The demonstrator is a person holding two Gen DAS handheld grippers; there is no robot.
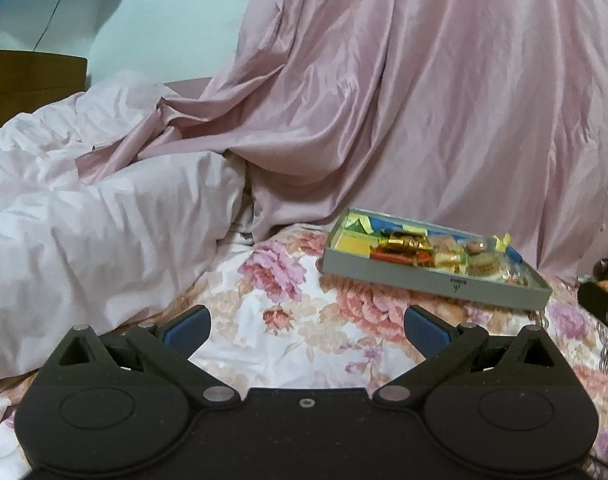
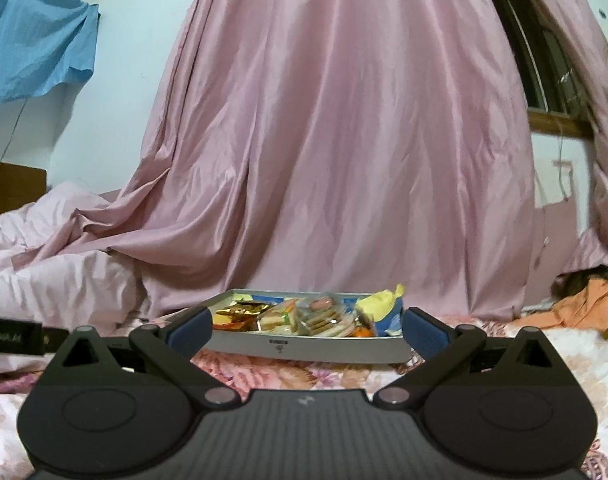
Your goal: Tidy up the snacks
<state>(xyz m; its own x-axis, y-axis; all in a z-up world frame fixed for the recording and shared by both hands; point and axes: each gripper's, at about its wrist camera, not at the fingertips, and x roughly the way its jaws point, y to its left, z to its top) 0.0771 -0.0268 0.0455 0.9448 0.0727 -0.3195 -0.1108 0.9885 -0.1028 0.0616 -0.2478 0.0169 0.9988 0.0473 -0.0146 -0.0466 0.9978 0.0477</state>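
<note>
Looking at a grey tray [image 2: 304, 350] already heaped with snacks [image 2: 316, 318] on the bed, we've got both grippers' jaws wide open, empty, so little seems left

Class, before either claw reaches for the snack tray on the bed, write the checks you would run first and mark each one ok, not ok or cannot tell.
1. Left claw open and empty: ok.
2. Right claw open and empty: ok.
3. Shallow grey rectangular tray straight ahead of the right claw: ok.
4. Tray lying flat on the floral bedspread: cannot tell; the bedding is soft and uneven.
5. Wrapped snacks all inside the tray rim: not ok; a yellow wrapper sticks up above it.
6. Pink satin curtain clear of the tray: ok; it hangs behind.
</note>
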